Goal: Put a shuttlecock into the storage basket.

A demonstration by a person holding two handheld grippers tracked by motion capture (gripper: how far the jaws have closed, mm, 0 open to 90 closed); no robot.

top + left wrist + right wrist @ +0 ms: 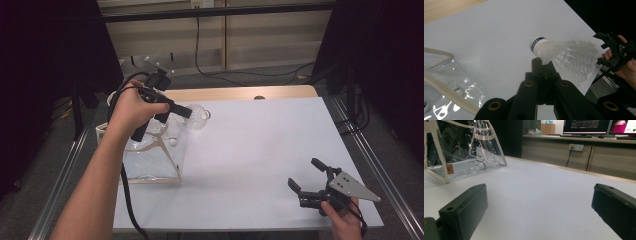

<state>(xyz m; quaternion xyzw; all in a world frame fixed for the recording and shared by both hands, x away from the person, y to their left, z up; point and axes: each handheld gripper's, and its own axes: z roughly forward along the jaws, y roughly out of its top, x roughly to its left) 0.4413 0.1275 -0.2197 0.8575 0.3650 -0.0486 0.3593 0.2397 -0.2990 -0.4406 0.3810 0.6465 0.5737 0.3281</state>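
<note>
The shuttlecock (559, 53) sits pinched in our left gripper (543, 65), jaws closed on the edge of its feather skirt just behind the white cork, and it hangs above the white table (260, 150) beside the mouth of the clear pouch (150, 160). We judge the hold thin: the jaws catch only a little of the flexible skirt, so a quick tilt of the wrist could let it slip, or a hard squeeze could crease the feathers. The pouch is soft-walled and stands with nothing holding it, so a nudge from the jaws could fold its rim or push it over, and the shuttlecock would then land on the table. Another shuttlecock (481, 157) already lies inside and could be knocked about. Farther off, our right gripper (306, 176) rests near the table's front right, jaws wide and empty, too distant to steady the pouch.
</note>
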